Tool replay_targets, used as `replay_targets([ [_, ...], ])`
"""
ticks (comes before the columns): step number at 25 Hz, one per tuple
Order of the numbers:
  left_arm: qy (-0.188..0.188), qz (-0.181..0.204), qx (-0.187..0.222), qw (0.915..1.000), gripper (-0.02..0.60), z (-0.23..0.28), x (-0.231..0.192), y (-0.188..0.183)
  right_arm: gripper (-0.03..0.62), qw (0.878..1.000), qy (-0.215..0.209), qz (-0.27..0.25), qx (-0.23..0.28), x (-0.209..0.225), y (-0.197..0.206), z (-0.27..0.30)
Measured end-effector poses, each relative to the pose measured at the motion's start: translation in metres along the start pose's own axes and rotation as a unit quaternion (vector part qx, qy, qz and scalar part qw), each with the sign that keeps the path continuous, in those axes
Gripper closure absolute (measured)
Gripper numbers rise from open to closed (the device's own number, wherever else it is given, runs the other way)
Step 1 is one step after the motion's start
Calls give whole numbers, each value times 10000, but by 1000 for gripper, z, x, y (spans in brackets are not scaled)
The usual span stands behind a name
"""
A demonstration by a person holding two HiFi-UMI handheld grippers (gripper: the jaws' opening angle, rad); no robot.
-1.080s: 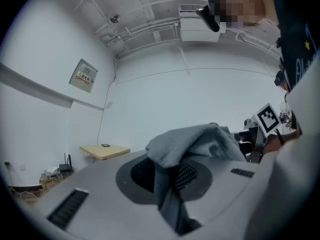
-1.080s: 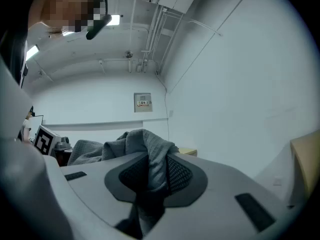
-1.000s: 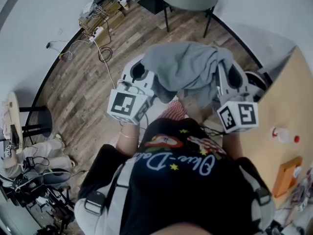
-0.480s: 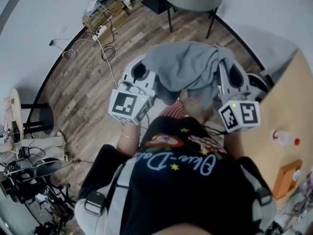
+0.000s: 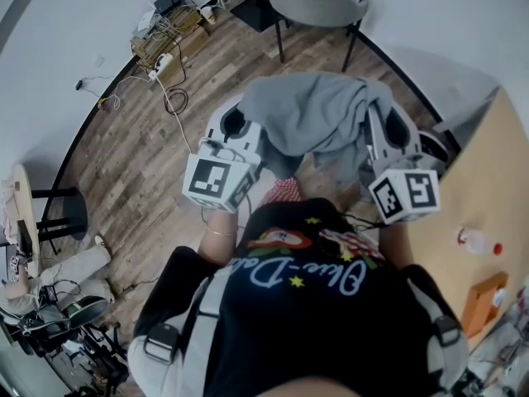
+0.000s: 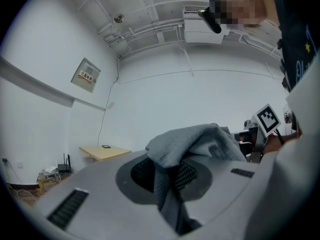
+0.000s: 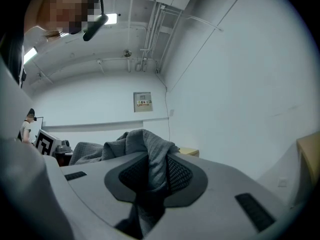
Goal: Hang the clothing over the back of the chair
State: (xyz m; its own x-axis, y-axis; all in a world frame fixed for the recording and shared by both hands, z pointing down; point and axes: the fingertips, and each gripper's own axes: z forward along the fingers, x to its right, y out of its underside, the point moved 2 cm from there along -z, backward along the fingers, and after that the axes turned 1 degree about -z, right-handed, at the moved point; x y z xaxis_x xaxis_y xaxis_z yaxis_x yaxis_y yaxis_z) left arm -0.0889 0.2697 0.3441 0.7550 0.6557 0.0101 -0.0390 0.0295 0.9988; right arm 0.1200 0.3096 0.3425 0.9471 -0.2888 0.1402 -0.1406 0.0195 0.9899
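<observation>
As left tongs [image 6: 167,176] and right tongs [image 7: 150,176] clamp clothing [image 5: 318,114], sign [image 7: 143,102] blurs.

Wood floor [image 5: 140,164]: chair [image 5: 318,2], cable tangle [image 5: 165,64], black stool [image 5: 59,212]. Tan table [image 5: 488,164] at right: bottle [image 5: 475,242], orange box [image 5: 482,300].

chair [image 5: 318,2] beyond clothing [image 5: 310,114], table [image 5: 488,176] right

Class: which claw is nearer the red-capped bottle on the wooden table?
Right. The right claw sits up-left of the bottle, beside the table; the left claw grips the garment's far end.
</observation>
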Motion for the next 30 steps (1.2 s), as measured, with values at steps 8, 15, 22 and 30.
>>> replay_targets([
  [8,20,-89,54,9999,546,43,-37,-10,519,9999,72,-57,-70,16,-15,52],
  [15,-48,1,181,9998,546,74,-75,-14,519,9999,-91,-60,-118,22,-20,107],
  [22,-217,34,224,9995,546,81,-111,-11,519,9995,-271,-55,-160,11,-15,149],
  [30,-548,-140,253,9981,546,79,-190,-32,519,9975,-614,-148,-320,-31,-31,232],
])
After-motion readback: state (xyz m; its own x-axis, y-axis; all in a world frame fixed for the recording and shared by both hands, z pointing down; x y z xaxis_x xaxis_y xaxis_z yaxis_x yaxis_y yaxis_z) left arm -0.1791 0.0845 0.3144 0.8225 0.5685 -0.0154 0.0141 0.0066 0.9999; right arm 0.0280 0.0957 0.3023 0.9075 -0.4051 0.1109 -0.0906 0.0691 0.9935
